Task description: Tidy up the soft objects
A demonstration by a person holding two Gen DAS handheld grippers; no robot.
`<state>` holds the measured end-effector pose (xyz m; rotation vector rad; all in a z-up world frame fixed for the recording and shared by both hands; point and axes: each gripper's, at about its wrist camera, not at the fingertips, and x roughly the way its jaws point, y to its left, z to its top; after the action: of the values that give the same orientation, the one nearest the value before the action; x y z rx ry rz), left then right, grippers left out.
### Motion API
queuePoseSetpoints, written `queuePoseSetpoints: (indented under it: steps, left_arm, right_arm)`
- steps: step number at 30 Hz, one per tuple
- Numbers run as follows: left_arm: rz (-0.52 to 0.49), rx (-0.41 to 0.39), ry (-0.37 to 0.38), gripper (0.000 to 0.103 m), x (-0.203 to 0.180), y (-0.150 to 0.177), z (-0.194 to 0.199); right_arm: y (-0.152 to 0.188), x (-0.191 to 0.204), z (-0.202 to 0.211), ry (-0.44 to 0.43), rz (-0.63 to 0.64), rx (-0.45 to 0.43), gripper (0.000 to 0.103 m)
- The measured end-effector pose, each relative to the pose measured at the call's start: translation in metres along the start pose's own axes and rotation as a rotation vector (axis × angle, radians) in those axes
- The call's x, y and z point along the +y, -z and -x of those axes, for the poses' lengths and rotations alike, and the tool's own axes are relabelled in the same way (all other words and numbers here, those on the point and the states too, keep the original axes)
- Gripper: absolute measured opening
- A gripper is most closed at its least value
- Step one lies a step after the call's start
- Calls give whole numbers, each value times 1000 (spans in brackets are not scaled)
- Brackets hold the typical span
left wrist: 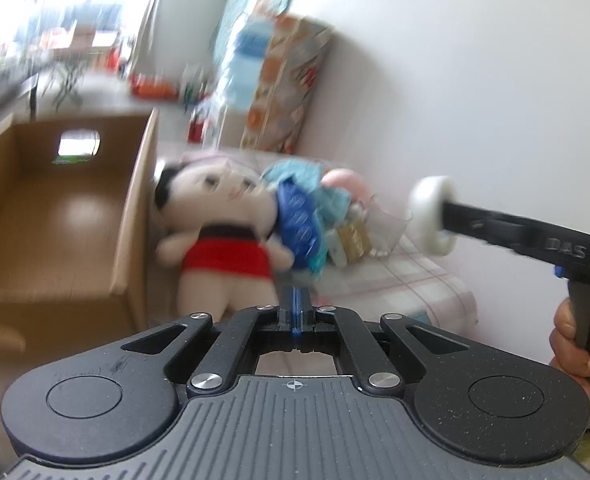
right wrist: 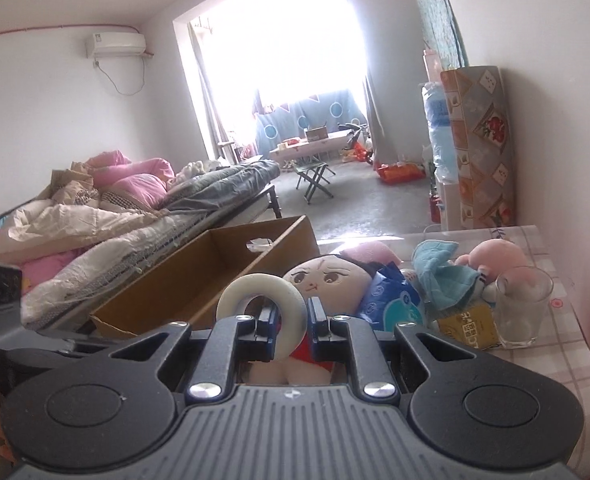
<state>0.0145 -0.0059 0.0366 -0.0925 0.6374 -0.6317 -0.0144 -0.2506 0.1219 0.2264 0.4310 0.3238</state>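
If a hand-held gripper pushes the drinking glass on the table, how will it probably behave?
The drinking glass looks rigid, clear and thin-walled, so probably fragile and slippery to pinch. It stands upright and taller than wide, so a push near its rim may tip it. It seems empty, so likely light. It sits beside the yellow packet on the table, so sliding it may nudge that.

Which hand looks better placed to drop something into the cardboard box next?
The right tool, probably: it already grips the white ring, with the open box just beyond. The left tool is shut and empty.
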Motion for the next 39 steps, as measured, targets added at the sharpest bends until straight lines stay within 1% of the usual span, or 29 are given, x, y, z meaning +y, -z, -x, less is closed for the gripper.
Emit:
queuePoseSetpoints:
  steps: [1, 2, 3, 5, 8, 9, 10, 13, 15, 17, 19, 21, 25, 29, 33, 39]
  left_arm:
    - [35, 24, -1, 1, 9, 0, 1]
    - [62, 40, 16, 1, 18, 1, 3]
    - [71, 37, 6, 2, 23, 2, 7]
    - [59, 29, -48, 4, 28, 4, 16]
    - [102, 58, -50, 18, 41, 8, 24]
    - [126, 67, -53, 28, 46, 12, 26]
    - [146, 77, -62, 33, 50, 17, 27]
    - [139, 77, -119, 35, 58, 30, 36]
    - [149, 93, -131, 36, 66, 39, 42]
    - [186, 121, -141, 39, 76, 47, 49]
    - [219, 138, -144, 44, 85, 51, 54]
    - [227, 148, -165, 46, 91, 54, 59]
    - [217, 178, -203, 46, 96, 60, 65]
    - [209, 176, -225, 46, 99, 59, 73]
    - [177, 136, -255, 46, 100, 49, 89]
    - [87, 53, -367, 46, 103, 12, 134]
  right_arm:
    - [1, 1, 2, -7, 1, -9, 16]
    - [3, 1, 3, -3, 2, -15, 16]
    - [6, 1, 3, -2, -2, -16, 16]
    - [12, 0, 1, -7, -12, -1, 16]
    - [24, 6, -1, -4, 9, 18, 16]
    - [28, 6, -1, -17, 1, 24, 16]
    - [32, 5, -1, -33, -17, 26, 16]
    - [45, 3, 0, -50, -57, 36, 16]
    - [53, 0, 0, -62, -90, 50, 16]
    - [59, -3, 2, -65, -103, 55, 16]
    - [62, -5, 3, -66, -112, 56, 16]
    - [62, -8, 4, -76, -127, 55, 16]
    - [58, -9, 6, -84, -132, 49, 16]
    - [47, -6, 15, -82, -114, 12, 16]
    - [30, -4, 28, -83, -98, -36, 16]
    - [-4, -2, 52, -90, -73, -128, 16]
